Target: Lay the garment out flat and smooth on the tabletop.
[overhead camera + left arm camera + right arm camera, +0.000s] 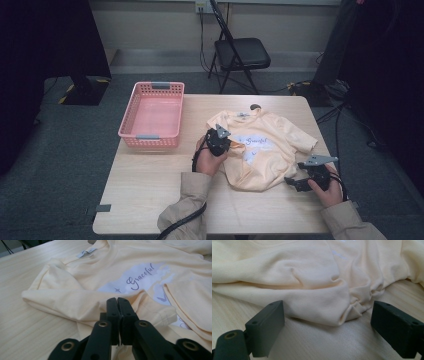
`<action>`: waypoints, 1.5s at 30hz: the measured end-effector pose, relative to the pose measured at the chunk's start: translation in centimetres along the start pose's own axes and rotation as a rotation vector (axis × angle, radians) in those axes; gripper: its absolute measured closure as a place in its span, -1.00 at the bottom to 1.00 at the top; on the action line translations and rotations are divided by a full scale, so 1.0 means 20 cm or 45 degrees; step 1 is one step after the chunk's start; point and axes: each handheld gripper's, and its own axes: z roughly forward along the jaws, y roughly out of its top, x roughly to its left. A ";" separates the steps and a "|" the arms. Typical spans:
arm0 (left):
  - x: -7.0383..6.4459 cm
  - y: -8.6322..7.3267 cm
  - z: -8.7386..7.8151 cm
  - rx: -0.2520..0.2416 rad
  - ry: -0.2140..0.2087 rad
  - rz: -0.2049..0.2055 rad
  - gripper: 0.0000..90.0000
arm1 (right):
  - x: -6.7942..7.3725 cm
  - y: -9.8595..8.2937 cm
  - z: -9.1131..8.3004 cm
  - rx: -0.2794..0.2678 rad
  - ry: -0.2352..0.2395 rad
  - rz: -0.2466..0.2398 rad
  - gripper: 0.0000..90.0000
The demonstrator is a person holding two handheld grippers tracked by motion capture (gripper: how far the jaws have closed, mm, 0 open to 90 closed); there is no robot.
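Pale wood table (150, 200) carries a cream T-shirt (280, 145) at its centre-right, a pink basket (152, 115) at ten o'clock. The left gripper (117, 300) is clamped on the folded sleeve (75, 302); the right gripper (327, 322) gapes beside the hem (324, 307).

Readable text: one word
"Graceful" in purple script on the pale print patch across the chest of the cream T-shirt (140, 270); neck label (85, 252) on the same shirt too small to read
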 end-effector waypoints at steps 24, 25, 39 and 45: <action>0.19 0.11 -0.18 -0.089 0.048 -0.039 1.00 | 0.00 0.00 0.00 0.000 0.002 -0.002 -0.75; 0.19 0.12 -0.18 -0.091 0.051 -0.039 1.00 | 0.00 0.00 0.00 0.000 0.002 -0.002 -0.75; 0.27 0.16 -0.28 -0.157 0.083 -0.062 1.00 | 0.00 0.00 0.00 0.001 0.002 -0.002 -0.75; 0.30 0.16 -0.31 -0.170 0.129 -0.058 1.00 | 0.00 0.00 0.00 0.001 0.001 -0.002 -0.75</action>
